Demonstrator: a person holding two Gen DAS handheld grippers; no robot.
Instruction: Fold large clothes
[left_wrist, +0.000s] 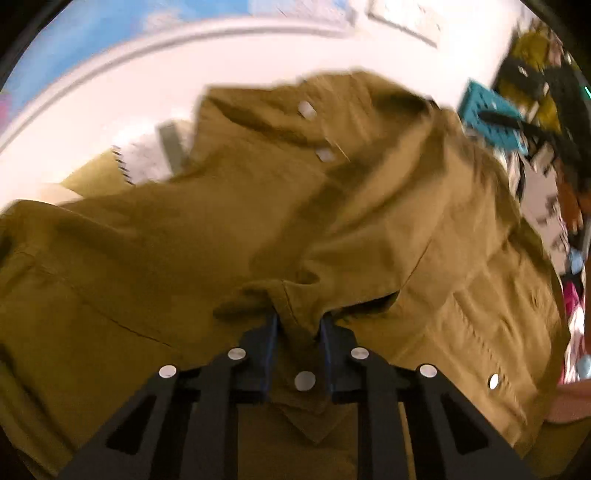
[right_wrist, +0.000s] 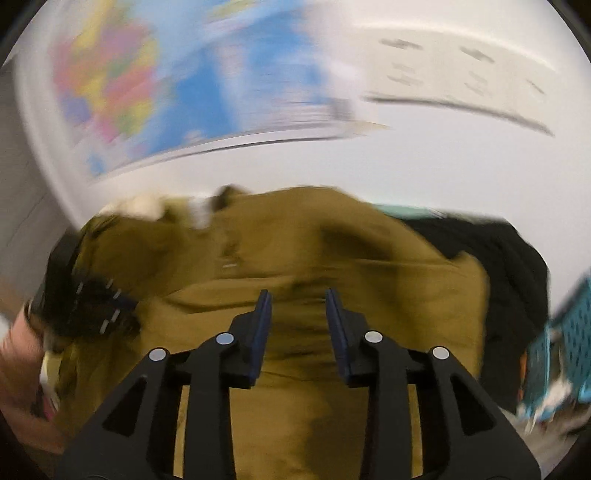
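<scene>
Currently the olive-brown jacket (left_wrist: 369, 221) lies rumpled across the white table (left_wrist: 184, 92), snaps facing up. The left gripper (left_wrist: 298, 321) has its jaws nearly closed, pinching a raised fold of the jacket's cloth. The right gripper (right_wrist: 298, 299) hangs above the jacket (right_wrist: 295, 251) with jaws partly apart and nothing between them. Judgement: the step in hand is gathering and arranging the garment before a fold. The next move calls for the right gripper to seize a matching edge so both can draw the cloth flat.
</scene>
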